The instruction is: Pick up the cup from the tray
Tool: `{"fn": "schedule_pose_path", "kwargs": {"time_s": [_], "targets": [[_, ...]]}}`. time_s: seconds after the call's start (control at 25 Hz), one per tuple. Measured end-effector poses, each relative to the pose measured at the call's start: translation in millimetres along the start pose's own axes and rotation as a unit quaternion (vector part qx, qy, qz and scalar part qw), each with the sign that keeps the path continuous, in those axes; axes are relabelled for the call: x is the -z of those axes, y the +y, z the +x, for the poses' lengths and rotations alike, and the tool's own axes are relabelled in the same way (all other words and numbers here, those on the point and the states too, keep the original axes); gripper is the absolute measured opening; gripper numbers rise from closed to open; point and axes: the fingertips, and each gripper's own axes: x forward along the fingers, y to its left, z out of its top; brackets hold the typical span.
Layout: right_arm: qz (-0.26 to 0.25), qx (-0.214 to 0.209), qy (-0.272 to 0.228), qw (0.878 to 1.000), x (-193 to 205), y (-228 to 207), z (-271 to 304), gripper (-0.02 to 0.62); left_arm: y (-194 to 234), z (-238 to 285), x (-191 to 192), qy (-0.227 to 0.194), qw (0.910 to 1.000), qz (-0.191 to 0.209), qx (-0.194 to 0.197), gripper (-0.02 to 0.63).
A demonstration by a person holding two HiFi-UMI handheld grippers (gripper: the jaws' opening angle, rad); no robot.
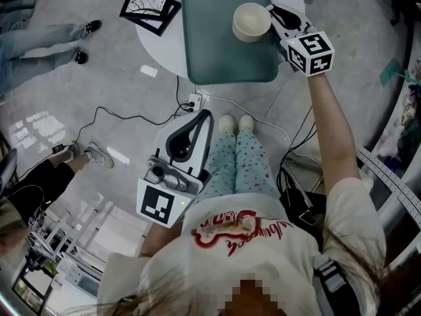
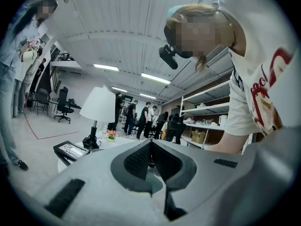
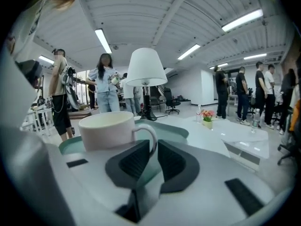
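Right gripper [image 1: 276, 14] pinched on the handle of the cup [image 1: 251, 22], cup body just ahead of the jaw tips and slightly to their left, upright on the tray [image 1: 217, 58]. Cup base cut off behind the gripper body in the right gripper view. Right arm [image 1: 332, 130] stretched straight forward; left gripper [image 1: 204, 116] held back near the torso, jaws pressed together on nothing.

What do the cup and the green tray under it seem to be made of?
Cup: probably glazed ceramic. It is cream, thick-walled and smooth, with a soft sheen.
Tray: likely moulded plastic with a matte finish. It is dull teal with a rounded raised rim and hardly any shine.
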Motion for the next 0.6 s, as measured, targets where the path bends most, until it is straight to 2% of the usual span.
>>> {"fn": "schedule_pose_path", "kwargs": {"time_s": [0.08,0.2,0.36,0.6], "targets": [[0.008,-0.015,-0.005,1.000,-2.1,2.3,1.4,0.057,1.3,0.3,1.8,0.002,1.0000,-0.003,-0.001,0.012],[0.038,-0.005,-0.015,0.999,-5.8,1.9,-2.5,0.044,0.1,3.2,2.2,0.003,1.0000,-0.004,-0.001,0.012],[0.078,0.049,-0.014,0.996,-1.2,-1.6,-15.8,0.041,-0.8,8.7,-2.0,0.001,1.0000,-0.002,0.000,0.012],[0.138,0.123,-0.029,0.982,8.3,3.4,-46.5,0.040,-0.5,12.1,-1.0,0.003,1.0000,0.000,-0.002,0.012]]}}
